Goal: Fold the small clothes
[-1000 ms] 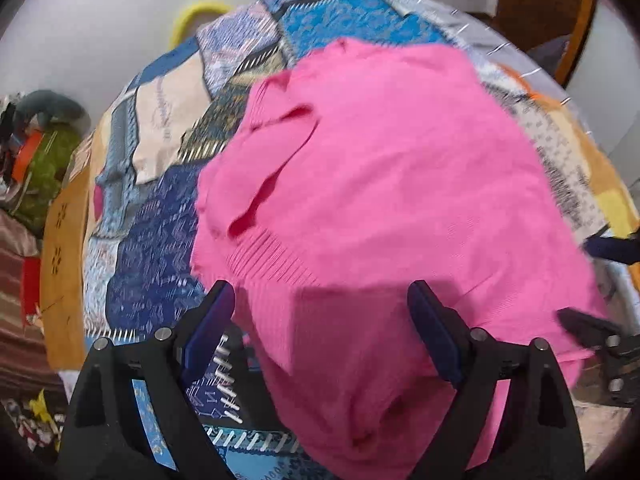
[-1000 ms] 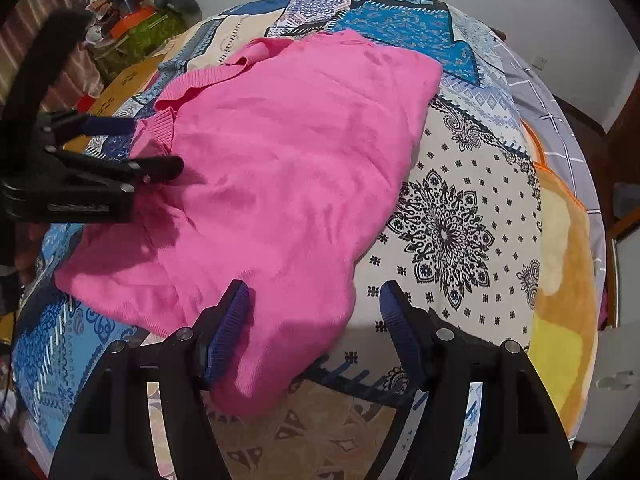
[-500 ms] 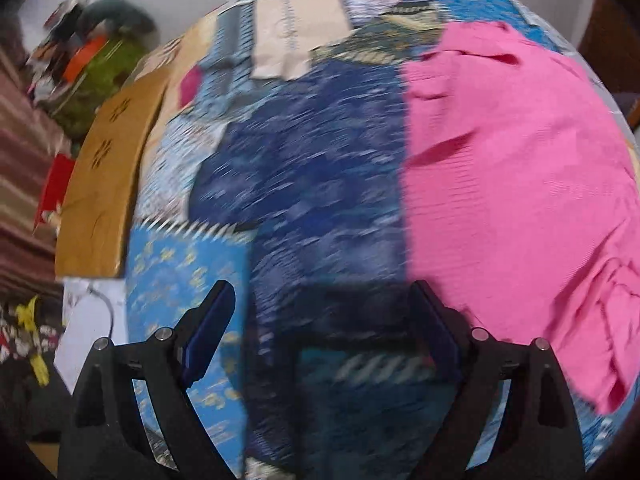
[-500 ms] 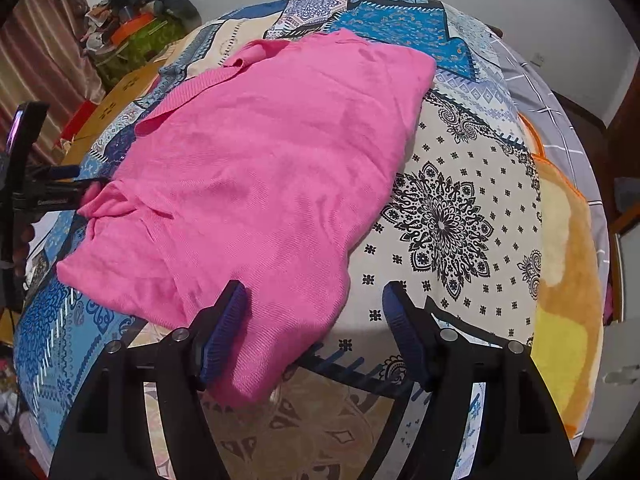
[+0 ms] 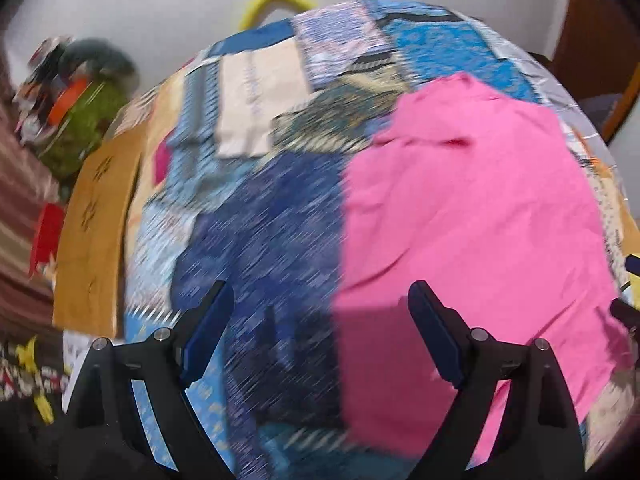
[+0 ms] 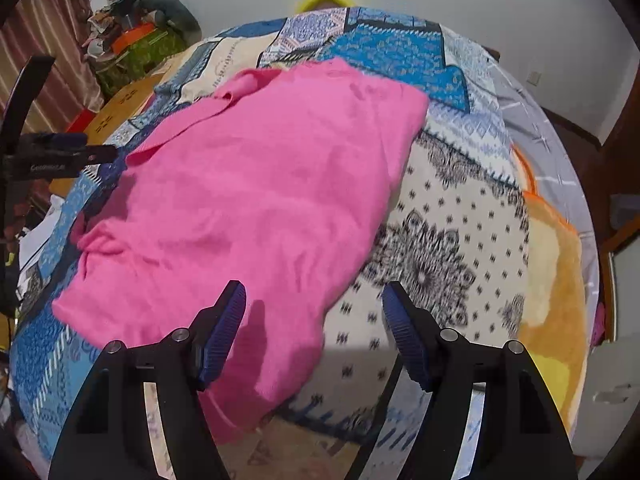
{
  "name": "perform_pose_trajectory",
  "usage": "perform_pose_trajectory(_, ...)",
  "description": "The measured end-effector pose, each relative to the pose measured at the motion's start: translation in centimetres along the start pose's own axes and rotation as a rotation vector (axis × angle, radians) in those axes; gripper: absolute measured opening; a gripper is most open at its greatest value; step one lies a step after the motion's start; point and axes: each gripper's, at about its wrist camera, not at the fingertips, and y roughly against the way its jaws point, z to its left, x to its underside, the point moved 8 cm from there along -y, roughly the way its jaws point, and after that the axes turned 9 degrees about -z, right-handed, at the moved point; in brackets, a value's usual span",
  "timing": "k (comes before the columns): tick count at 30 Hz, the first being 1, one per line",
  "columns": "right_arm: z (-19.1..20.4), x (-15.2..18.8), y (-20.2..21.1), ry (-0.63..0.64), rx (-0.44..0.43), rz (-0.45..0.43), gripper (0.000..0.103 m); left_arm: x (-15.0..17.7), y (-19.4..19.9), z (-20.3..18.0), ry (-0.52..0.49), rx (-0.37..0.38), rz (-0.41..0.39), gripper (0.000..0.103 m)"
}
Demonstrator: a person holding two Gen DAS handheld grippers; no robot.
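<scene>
A pink knit garment (image 6: 256, 200) lies spread on a patchwork bedspread (image 6: 460, 248), its collar toward the far left. It fills the right half of the left wrist view (image 5: 472, 224). My left gripper (image 5: 320, 332) is open and empty, above the garment's left edge and the blue cloth beside it. It also shows at the left edge of the right wrist view (image 6: 96, 154). My right gripper (image 6: 314, 328) is open and empty, over the garment's near right corner. Its fingertips (image 5: 632, 264) show at the right edge of the left wrist view.
A pile of clutter with green cloth (image 6: 136, 48) stands at the far left by a striped curtain (image 6: 48, 56). A yellow ring (image 5: 276, 0) leans on the white wall behind the bed. An orange pillow (image 6: 556, 280) lies at the right. A tan board (image 5: 96, 232) sits left of the bed.
The left gripper let go of the garment's left side, swung away left, then came partly back right. The garment now lies flatter. The right gripper rose slightly.
</scene>
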Motion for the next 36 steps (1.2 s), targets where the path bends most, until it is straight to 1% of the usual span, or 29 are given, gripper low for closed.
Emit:
perform_pose_trajectory(4, -0.5, -0.9, -0.9, 0.008, 0.001, -0.012, 0.067, -2.6, -2.1, -4.0, -0.061, 0.039, -0.006, 0.089)
perform_pose_trajectory(8, -0.9, -0.8, -2.2, 0.007, -0.014, 0.001, 0.067, -4.2, -4.9, -6.9, -0.102, 0.066, 0.012, 0.089)
perform_pose_trajectory(10, -1.0, -0.4, -2.8, 0.016, -0.016, 0.014, 0.067, -5.1, -6.6, -7.5, -0.099, 0.062, 0.019, 0.089)
perform_pose_trajectory(12, -1.1, 0.0, -3.3, 0.021, -0.025, 0.02, 0.068, -6.5, -8.1, -7.2, -0.061, 0.067, 0.013, 0.09)
perform_pose_trajectory(14, -1.4, 0.1, -3.4, 0.003, -0.042, 0.013, 0.071, -7.4, -9.2, -6.2, -0.022, 0.059, 0.018, 0.094)
perform_pose_trajectory(15, -1.6, 0.1, -3.4, -0.002, -0.049, 0.014, 0.071, -7.9, -9.9, -5.7, 0.002, 0.065, 0.023, 0.097)
perform_pose_trajectory(17, -1.7, 0.1, -3.5, -0.009, -0.065, 0.015, 0.071, -8.7, -10.7, -4.7, 0.036, 0.077, 0.022, 0.098)
perform_pose_trajectory(18, -1.7, 0.2, -3.5, -0.01, -0.068, 0.015, 0.071, -8.9, -10.9, -4.3, 0.04, 0.063, 0.017, 0.098)
perform_pose_trajectory(19, -1.7, 0.2, -3.5, -0.009, -0.071, 0.015, 0.071, -9.1, -11.0, -3.7, 0.037, 0.028, 0.011, 0.098)
perform_pose_trajectory(20, -1.7, 0.2, -3.5, -0.008, -0.072, 0.014, 0.071, -9.4, -11.5, -2.7, 0.013, -0.059, 0.006, 0.098)
perform_pose_trajectory(21, -1.7, 0.2, -3.5, -0.009, -0.073, 0.014, 0.071, -9.5, -11.8, -2.1, -0.007, -0.104, 0.008, 0.098)
perform_pose_trajectory(23, -1.7, 0.3, -3.4, -0.011, -0.075, 0.015, 0.071, -9.4, -12.9, -0.5, -0.038, -0.172, 0.026, 0.098)
perform_pose_trajectory(26, -1.8, 0.5, -3.2, -0.016, -0.074, 0.018, 0.071, -8.9, -13.8, 2.3, -0.021, -0.243, 0.058, 0.095)
perform_pose_trajectory(29, -1.8, 0.9, -2.9, -0.02, -0.07, 0.026, 0.072, -7.8, -13.7, 5.4, 0.009, -0.297, 0.082, 0.095)
perform_pose_trajectory(32, -1.8, 1.3, -2.4, -0.016, -0.05, 0.04, 0.072, -6.5, -12.8, 7.6, 0.049, -0.295, 0.104, 0.095)
perform_pose_trajectory(34, -2.0, 1.4, -2.0, -0.013, -0.034, 0.046, 0.072, -5.8, -11.7, 8.2, 0.073, -0.272, 0.099, 0.095)
perform_pose_trajectory(36, -2.0, 1.4, -1.3, -0.016, -0.02, 0.047, 0.072, -5.2, -9.7, 8.6, 0.09, -0.236, 0.076, 0.095)
